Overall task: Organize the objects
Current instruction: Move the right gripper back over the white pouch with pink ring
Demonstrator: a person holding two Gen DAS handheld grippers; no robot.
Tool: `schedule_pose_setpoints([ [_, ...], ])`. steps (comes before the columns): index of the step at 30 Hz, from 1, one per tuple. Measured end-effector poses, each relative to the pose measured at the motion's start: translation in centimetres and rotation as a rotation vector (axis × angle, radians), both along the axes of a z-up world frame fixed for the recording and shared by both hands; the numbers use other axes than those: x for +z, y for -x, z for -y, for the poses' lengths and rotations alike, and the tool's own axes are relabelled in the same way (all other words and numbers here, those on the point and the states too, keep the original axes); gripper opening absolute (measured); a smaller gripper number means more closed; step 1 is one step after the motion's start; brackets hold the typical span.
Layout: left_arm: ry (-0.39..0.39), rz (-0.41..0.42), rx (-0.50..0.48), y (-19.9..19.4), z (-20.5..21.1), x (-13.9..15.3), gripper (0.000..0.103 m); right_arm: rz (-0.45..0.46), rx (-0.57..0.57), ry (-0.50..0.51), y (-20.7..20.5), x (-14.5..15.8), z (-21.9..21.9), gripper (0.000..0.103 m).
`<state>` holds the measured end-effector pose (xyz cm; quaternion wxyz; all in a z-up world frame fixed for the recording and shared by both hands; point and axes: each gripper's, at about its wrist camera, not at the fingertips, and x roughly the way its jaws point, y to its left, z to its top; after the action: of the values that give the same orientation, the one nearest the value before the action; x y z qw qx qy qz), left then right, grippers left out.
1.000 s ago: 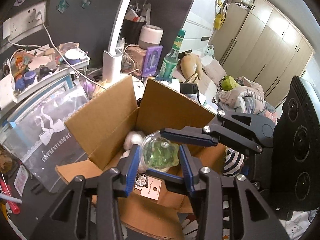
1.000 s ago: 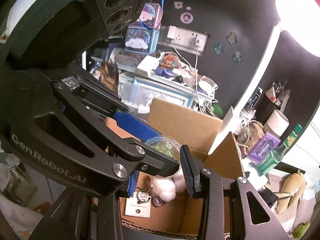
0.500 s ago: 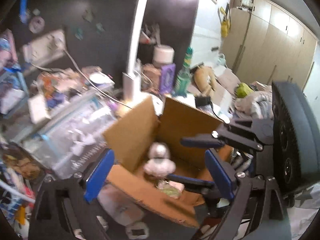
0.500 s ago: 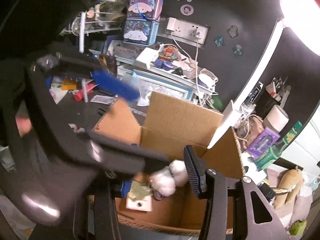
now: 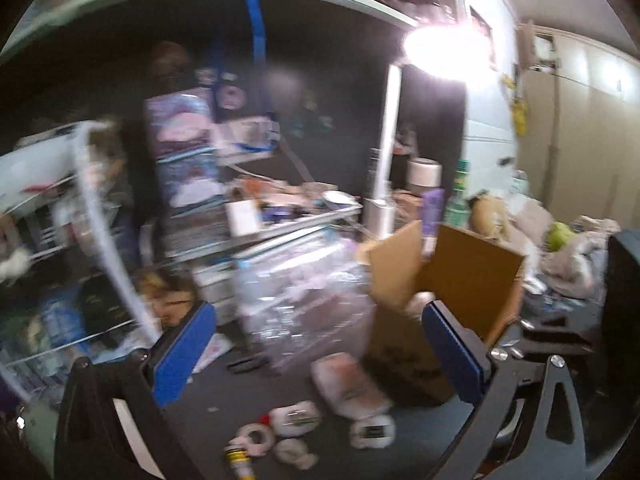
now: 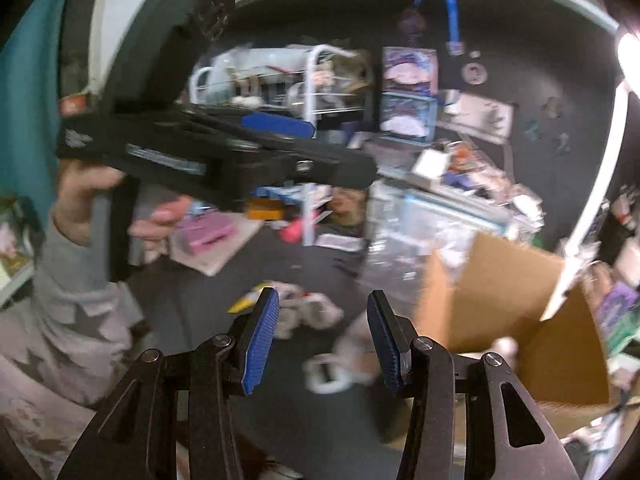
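An open cardboard box (image 5: pixel 472 276) stands on the dark desk, to the right in both views (image 6: pixel 500 300). My left gripper (image 5: pixel 318 350) points left of the box, its jaws still opening wide with nothing between the blue pads. Below it several small white trinkets (image 5: pixel 294 424) and a plastic packet (image 5: pixel 348 384) lie on the desk. My right gripper (image 6: pixel 323 340) is open and empty, aimed at the same blurred trinkets (image 6: pixel 316 312). In the right wrist view a hand (image 6: pixel 88 196) in a star-patterned sleeve holds the left gripper up at the left.
A white wire rack (image 5: pixel 96 220) crowded with things fills the left. Clear plastic bags (image 5: pixel 304 292) lean against the box. A white lamp post (image 5: pixel 388 152), a green bottle (image 5: pixel 460 196) and stacked boxes (image 6: pixel 408 92) stand behind. Pink items (image 6: pixel 208 236) lie at the left.
My left gripper let go of the clear ball with the green toy over the box, opened wide and swung left. My right gripper also swung left off the box.
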<state>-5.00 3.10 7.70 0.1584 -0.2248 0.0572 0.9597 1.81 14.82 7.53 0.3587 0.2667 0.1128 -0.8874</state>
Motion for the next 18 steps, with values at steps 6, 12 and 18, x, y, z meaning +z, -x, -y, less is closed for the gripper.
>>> schedule_pose_setpoints([
  [6, -0.011, -0.037, 0.111, -1.9, 3.7, -4.3, 0.102, 0.075, -0.051, 0.044, -1.1, -4.5, 3.1, 0.042],
  [12, -0.09, 0.041, 0.125, -2.4, 6.0, -8.2, 0.102, 0.19, -0.199, 0.011, 1.4, -10.1, 3.5, 0.042],
  [18, -0.097, 0.117, 0.121, -2.4, 6.4, -11.0, 0.102, 0.217, -0.269, -0.102, 3.3, -13.9, 4.1, 0.042],
])
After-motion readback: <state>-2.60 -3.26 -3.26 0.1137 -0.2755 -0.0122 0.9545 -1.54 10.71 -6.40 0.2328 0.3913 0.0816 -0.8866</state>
